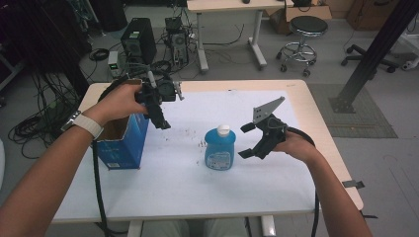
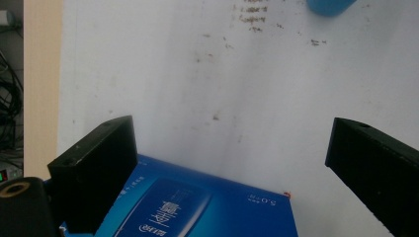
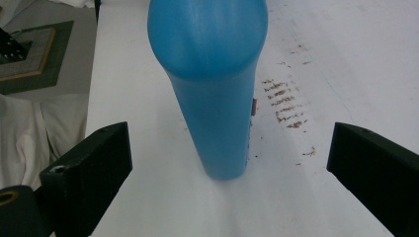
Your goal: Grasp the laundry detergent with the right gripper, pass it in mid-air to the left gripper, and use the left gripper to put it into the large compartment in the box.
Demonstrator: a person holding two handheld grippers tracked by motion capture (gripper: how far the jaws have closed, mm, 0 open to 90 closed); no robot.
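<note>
**Blue bottle between open jaws, box at the left**

While it stands upright near the middle of the white table (image 1: 163,197), the blue bottle (image 1: 219,149) is topped by a white cap (image 1: 224,130) and is touched by nothing. At its 3 o'clock, in the high view, the right gripper (image 1: 248,140) is held just beside it, jaws spread wide and turned toward the bottle. In the right gripper view the bottle (image 3: 212,89) is seen between the two black jaws, apart from both, with brown specks (image 3: 286,103) scattered on the table surface beside it.

At the bottle's 9 o'clock an open blue box (image 1: 123,143) is stood near the table's left edge. The left gripper (image 1: 159,113) is held above the box's far right corner, at about 10 o'clock from the bottle, jaws wide apart and empty. In the left gripper view the box's printed face (image 2: 197,207) is seen below the jaws.
</note>
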